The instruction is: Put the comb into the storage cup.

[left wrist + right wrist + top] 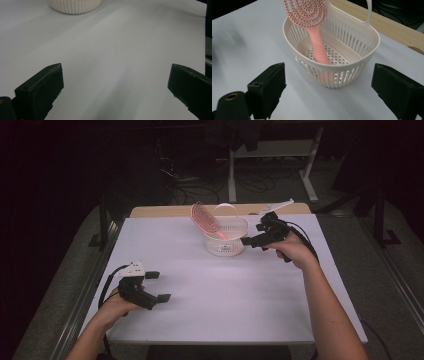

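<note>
We saw a white table [225, 305] with a strip of bare wood [165, 211] along its far edge; on the far half of the white surface stood a white slotted basket [226, 240] with a loop handle [227, 209] rising at its far side. A pink hairbrush [207, 220] stood in the basket, its handle down on the perforated floor at the near wall and its bristled head leaning up over the rim towards the left; in the right gripper view the brush [312, 27] slanted across the basket [352, 47] from the near wall to the upper rim.

The right gripper [252, 234] was held just beside the basket's right side, its tips near the rim; whether they touched it we could not tell from above. In its own view the two black jaws stood wide apart and held nothing, with the basket ahead of and between them.

The left gripper [159, 286] lay at the near left of the table, well apart from the basket, in the person's left hand [116, 306]; its jaws were likewise spread wide and empty, bare table between them, and the basket's ribbed base [75, 5] showed far ahead at the top of the left gripper view.
</note>
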Tool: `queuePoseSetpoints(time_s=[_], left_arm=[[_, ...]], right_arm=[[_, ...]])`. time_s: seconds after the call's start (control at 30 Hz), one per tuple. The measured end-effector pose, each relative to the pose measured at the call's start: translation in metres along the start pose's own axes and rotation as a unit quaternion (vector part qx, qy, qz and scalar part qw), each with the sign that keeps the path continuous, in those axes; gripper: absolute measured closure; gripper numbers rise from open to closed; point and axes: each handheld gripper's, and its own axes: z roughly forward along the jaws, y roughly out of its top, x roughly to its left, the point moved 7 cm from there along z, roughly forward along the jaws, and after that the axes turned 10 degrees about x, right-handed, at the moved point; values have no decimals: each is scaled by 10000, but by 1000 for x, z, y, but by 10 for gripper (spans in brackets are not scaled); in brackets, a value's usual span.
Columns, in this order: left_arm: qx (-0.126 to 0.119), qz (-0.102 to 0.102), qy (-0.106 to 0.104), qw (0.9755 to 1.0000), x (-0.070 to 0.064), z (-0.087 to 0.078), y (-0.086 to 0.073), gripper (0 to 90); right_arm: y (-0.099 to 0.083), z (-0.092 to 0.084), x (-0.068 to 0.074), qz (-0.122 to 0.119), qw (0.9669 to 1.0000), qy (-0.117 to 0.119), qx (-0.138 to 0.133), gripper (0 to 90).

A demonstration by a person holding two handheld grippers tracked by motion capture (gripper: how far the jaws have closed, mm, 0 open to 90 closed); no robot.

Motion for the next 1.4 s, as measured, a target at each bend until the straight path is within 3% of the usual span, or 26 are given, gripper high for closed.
queuePoseSetpoints(time_s=[0.47, 0.93, 1.23, 1.4], left_arm=[[-117, -19, -21, 9999, 2, -2, 1, 0], [-68, -11, 30, 10000, 2, 0, 0, 0], [-69, 39, 44, 10000, 0, 0, 0, 0], [-102, 48, 53, 9999, 0, -1, -1, 0]], right_arm=[[-30, -6, 10, 63, 9999, 49, -70, 14], [-80, 0, 27, 180, 9997, 174, -64, 6], [-103, 7, 42, 157, 9998, 124, 29, 6], [-113, 5, 48, 228, 9997, 63, -99, 6]])
